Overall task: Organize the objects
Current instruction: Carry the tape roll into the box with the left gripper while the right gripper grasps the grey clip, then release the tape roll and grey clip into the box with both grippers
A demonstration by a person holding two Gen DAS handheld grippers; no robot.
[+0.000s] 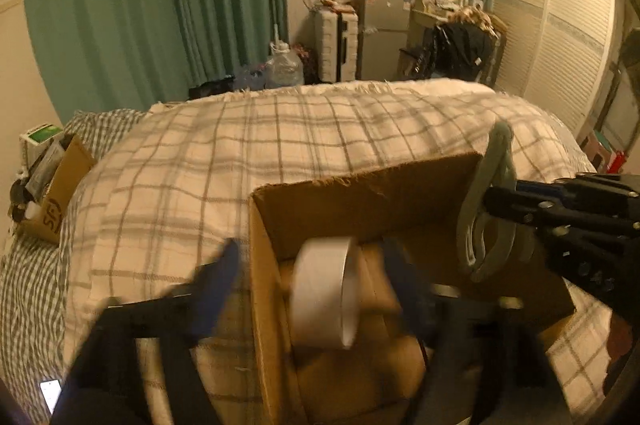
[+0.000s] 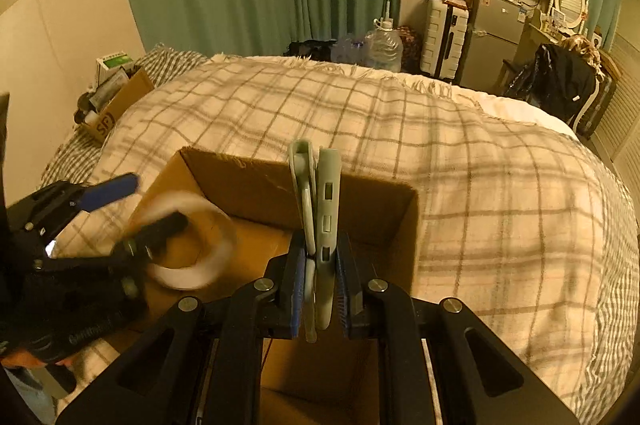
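An open cardboard box (image 1: 360,201) (image 2: 256,173) sits on a plaid-covered bed. My left gripper (image 1: 316,277) is open, its blue-padded fingers (image 1: 224,277) spread either side of a blurred white tape roll (image 1: 326,295) that hangs over the box's left side; the roll touches neither finger. In the right wrist view the roll (image 2: 192,245) is beside the left gripper (image 2: 156,209). My right gripper (image 2: 319,289) is shut on pale green phone cases (image 2: 320,209), upright above the box. The cases (image 1: 486,209) and right gripper (image 1: 500,207) show in the left wrist view too.
The plaid blanket (image 2: 460,161) covers the bed around the box. A smaller cardboard box (image 1: 60,193) of items sits at the bed's far left, by the wall. A phone (image 1: 50,395) lies at lower left. Curtains, water jug, suitcase and fridge stand beyond the bed.
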